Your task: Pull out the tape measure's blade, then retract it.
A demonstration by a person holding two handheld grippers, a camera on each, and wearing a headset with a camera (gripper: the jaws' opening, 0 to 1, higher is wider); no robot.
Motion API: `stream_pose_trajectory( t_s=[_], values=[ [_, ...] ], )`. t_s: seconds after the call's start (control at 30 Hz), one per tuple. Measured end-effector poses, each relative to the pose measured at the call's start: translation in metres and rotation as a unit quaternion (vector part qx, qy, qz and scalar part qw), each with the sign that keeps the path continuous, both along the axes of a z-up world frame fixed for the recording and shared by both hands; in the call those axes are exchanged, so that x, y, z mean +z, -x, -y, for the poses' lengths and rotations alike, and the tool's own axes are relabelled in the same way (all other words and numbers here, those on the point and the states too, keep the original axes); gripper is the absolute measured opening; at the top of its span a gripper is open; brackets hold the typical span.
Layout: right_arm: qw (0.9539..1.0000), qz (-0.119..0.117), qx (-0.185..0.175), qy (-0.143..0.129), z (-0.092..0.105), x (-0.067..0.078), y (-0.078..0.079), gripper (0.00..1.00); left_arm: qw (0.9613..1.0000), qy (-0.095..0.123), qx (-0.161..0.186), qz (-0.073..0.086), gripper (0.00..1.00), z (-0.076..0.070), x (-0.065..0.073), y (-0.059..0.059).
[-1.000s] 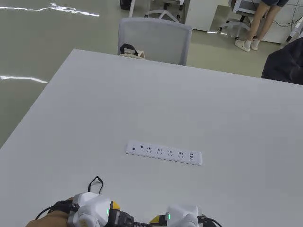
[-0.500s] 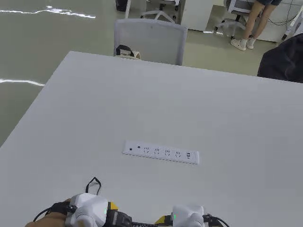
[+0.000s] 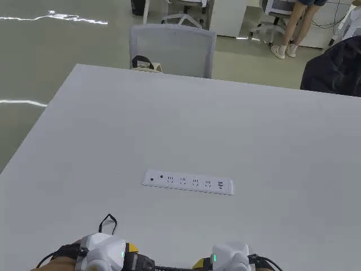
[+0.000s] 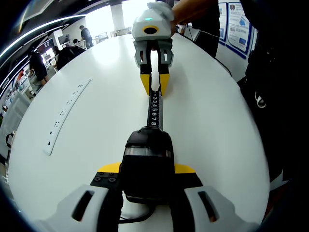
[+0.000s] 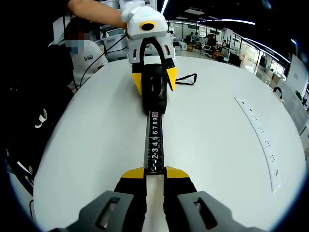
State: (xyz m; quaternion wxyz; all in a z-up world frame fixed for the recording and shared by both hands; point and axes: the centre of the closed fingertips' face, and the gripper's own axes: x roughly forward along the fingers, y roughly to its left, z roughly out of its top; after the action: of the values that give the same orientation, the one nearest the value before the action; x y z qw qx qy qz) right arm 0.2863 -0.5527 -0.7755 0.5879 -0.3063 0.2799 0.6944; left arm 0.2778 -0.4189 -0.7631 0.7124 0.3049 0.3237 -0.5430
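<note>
Left gripper: the left gripper point(image 4: 147, 169) is clamping the black case of the tape measure point(image 4: 147, 152) between its jaws. The jaws are standing as wide apart as the case, with a yellow tip showing on each side of it.
Right gripper: the right gripper point(image 5: 154, 174) is pinching the free end of the blade point(image 5: 154, 137). Its yellow tips are standing nearly together, with just the blade's end between them.
Tape measure: it is sitting at the near edge of the table point(image 3: 169, 130), with the case on the left and the blade leading off to the right. I cannot tell whether the case is touching the table.
Blade: it is stretching straight from the case to the right gripper, a short length out, with its black face and white figures turned up.
Power strip: the white power strip point(image 3: 186, 182) is lying flat at mid-table, farther off than both grippers and well apart from the tape measure, running left to right.
Strap: a black strap point(image 3: 108, 216) is lying looped on the table just beyond the left gripper. It is probably trailing from the case, though the join is hard to make out.
Chair: a grey chair point(image 3: 172, 48) is standing against the far edge of the table.
</note>
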Motion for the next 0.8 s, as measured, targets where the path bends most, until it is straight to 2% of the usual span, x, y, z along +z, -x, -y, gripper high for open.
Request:
stream_pose_trajectory(
  t_s=[0.8],
  values=[
    [0.9995,0.003,-0.014,0.03,0.054,-0.003,-0.005,0.1,1.0,-0.008,-0.002,-0.002,0.33,-0.001,-0.004,0.0]
  ],
)
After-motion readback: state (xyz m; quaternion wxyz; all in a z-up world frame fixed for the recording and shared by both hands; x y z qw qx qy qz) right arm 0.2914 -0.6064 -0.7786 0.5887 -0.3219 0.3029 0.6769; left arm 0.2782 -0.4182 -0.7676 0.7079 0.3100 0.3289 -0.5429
